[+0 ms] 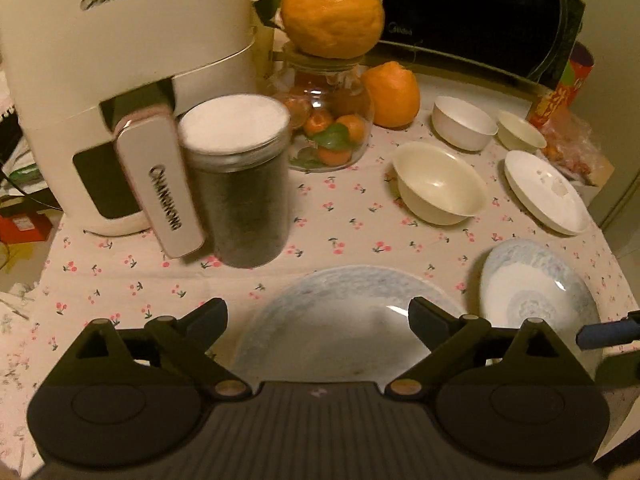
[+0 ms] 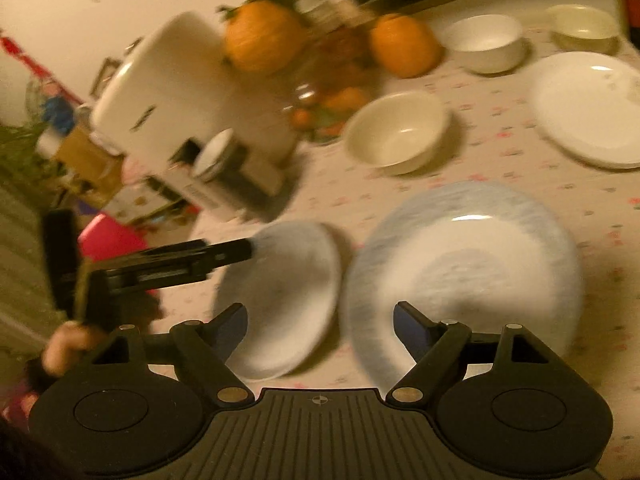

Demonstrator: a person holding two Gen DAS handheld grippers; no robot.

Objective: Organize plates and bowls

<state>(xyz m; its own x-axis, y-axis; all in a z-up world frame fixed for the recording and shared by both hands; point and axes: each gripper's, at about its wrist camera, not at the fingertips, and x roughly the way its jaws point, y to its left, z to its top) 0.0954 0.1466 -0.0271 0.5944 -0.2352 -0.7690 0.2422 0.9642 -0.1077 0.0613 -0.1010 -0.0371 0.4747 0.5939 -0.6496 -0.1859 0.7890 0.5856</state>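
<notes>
Two pale blue patterned glass plates lie side by side on the cherry-print cloth of the tabletop: the left blue plate below the left tongs and the right blue plate below the right tongs. Both tongs stand wide apart with nothing between their pads. Behind the plates sit a cream bowl, a plain white plate, a white bowl and a small cream bowl, all apart from one another. At the rear left stand a cream air fryer, a dark-filled jar with a white lid, and a glass jar of small oranges topped by a large orange citrus fruit.
</notes>
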